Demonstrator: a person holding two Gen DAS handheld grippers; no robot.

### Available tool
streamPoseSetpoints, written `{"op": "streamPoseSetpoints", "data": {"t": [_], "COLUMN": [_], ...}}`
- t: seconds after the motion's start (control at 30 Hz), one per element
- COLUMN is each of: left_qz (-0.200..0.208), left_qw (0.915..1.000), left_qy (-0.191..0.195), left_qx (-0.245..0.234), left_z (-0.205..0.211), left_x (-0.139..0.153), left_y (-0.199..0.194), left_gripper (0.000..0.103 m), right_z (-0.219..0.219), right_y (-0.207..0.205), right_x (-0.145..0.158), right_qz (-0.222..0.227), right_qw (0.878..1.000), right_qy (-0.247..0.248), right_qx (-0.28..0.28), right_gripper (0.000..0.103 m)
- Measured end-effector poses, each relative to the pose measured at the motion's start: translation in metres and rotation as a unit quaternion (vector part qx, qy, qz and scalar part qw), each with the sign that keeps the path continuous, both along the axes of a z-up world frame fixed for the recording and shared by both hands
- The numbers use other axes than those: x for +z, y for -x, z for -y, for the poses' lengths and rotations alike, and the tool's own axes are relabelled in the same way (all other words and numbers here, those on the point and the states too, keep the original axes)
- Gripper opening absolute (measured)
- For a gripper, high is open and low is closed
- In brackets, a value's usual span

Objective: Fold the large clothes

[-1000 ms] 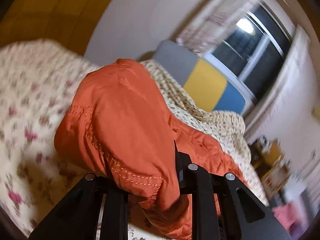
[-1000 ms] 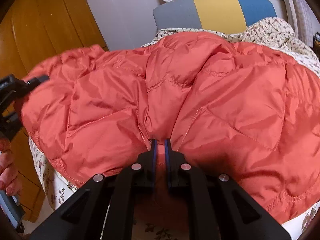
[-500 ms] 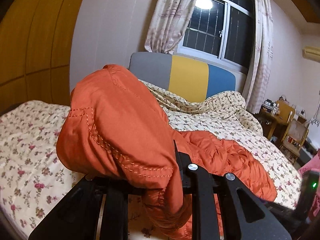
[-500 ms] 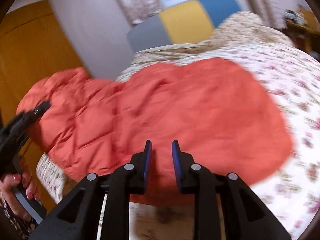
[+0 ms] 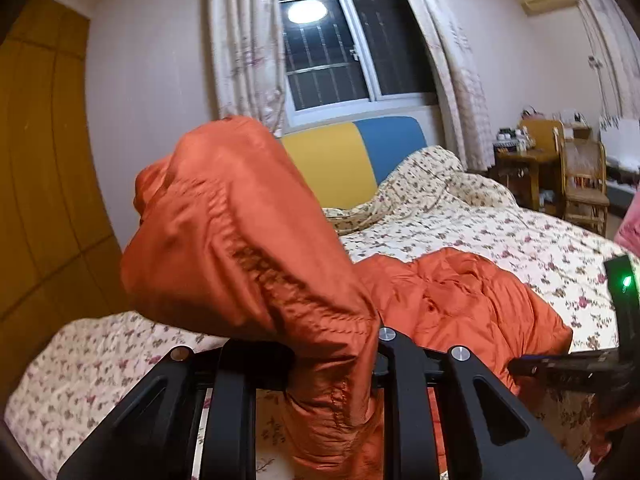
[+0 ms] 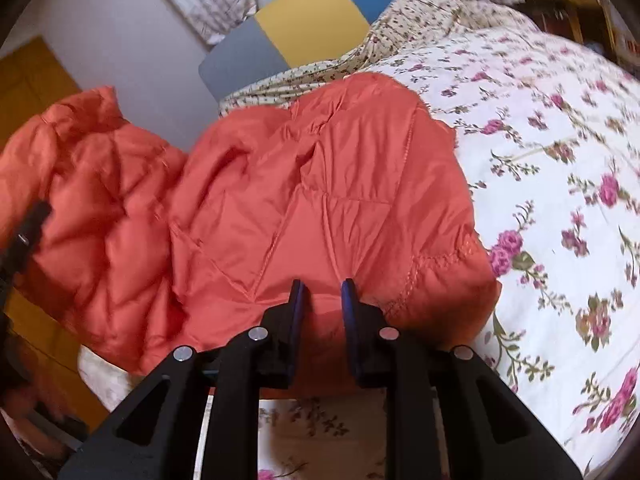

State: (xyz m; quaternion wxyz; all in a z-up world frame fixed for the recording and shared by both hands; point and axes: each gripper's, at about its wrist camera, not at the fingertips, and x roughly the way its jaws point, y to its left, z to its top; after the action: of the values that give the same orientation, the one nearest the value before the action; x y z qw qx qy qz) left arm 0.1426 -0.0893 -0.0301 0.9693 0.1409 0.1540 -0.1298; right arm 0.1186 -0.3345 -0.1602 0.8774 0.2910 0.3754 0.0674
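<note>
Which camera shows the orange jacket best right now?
The right wrist view: the jacket spreads across the bed, quilting visible. The left wrist view shows mostly a bunched fold clamped in the left gripper, blocking the rest.

One quilted orange down jacket (image 6: 328, 184) lies across one bed covered in a cream floral quilt (image 6: 560, 160). Two black two-finger grippers are present: the left gripper (image 5: 332, 364) and the right gripper (image 6: 322, 292). One padded headboard (image 5: 352, 156) shows three colour panels, grey, yellow and blue. At twelve o'clock sits one dark window (image 5: 340, 52) flanked by two pale patterned curtains (image 5: 244, 44). At three o'clock stands one wooden chair (image 5: 580, 184).
</note>
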Motion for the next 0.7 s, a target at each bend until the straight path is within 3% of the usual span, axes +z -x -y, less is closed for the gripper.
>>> {"op": "streamPoseSetpoints", "data": {"t": [0.27, 0.33, 0.57, 0.7], "left_qz": [0.003, 0.001, -0.011, -0.040], "left_qw": [0.9996, 0.9992, 0.9961, 0.9936], "left_qy": [-0.010, -0.009, -0.015, -0.010], "left_qx": [-0.026, -0.039, -0.086, -0.105], "left_z": [0.026, 0.034, 0.066, 0.078], "left_x": [-0.004, -0.007, -0.024, -0.042], "left_y": [0.004, 0.006, 0.011, 0.011], "left_gripper": [0.020, 0.020, 0.021, 0.023], "right_z": [0.021, 0.027, 0.039, 0.045], "right_y": [0.024, 0.027, 0.037, 0.046], "right_x": [0.026, 0.027, 0.017, 0.018], "right_qz": [-0.001, -0.007, -0.017, -0.012], "right_qw": [0.997, 0.995, 0.997, 0.998], "right_qy": [0.054, 0.073, 0.042, 0.029], "right_qx": [-0.051, -0.062, -0.064, -0.062], "right_gripper": [0.021, 0.026, 0.027, 0.029]}}
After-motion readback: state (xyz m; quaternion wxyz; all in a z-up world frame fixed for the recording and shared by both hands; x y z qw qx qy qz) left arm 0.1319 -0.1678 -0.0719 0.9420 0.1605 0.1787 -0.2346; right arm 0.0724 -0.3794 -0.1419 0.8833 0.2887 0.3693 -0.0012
